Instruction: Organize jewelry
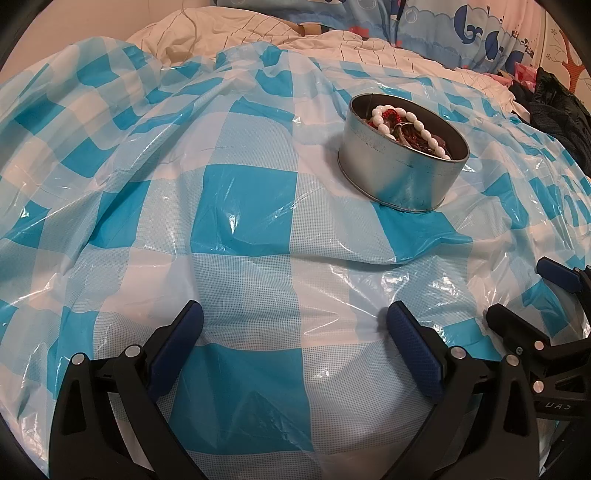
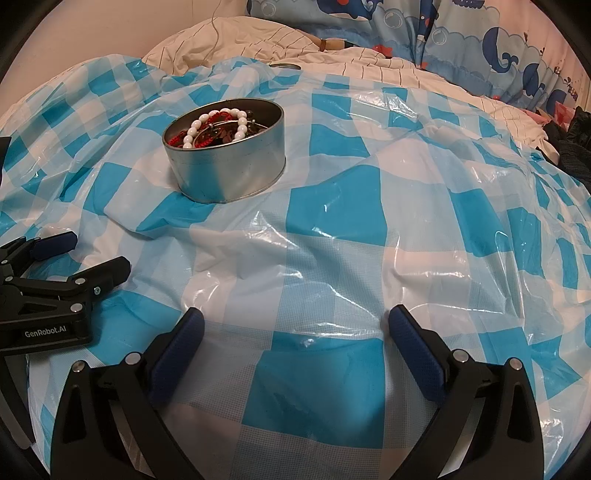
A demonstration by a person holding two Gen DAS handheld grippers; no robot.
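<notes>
- An oval metal tin [image 1: 402, 162] stands upright with no lid on it, on a blue-and-white checked plastic sheet [image 1: 243, 206] spread over a bed.
- Inside the tin lies a tangle of jewelry: a white bead bracelet [image 1: 406, 127] on top, red cord or beads [image 2: 218, 118] and dark pieces beneath; the dark pieces are too jumbled to name.
- The left wrist view has the tin ahead and to the right; the right wrist view has it ahead and to the left, so it sits between the two grippers and beyond both.
- The left gripper [image 1: 295, 321] hovers low over the sheet, its jaws spread wide with nothing between them.
- The right gripper [image 2: 295, 321] is likewise released and empty, its blue pads [image 2: 177, 354] apart over a blue square.
- Each view catches the other gripper at its edge: the right one at the left view's right margin, the left one at the right view's left margin, where white lettering reads "GenRobot.AI".
- Only the right wrist view shows a small round metal rim [image 2: 284, 66] at the sheet's far edge; whether it is the tin's lid I cannot tell.
- Behind lie a striped cream duvet [image 2: 229, 40], whale-print bedding [image 2: 461, 33] and dark clothing [image 1: 554, 107] at the right.
</notes>
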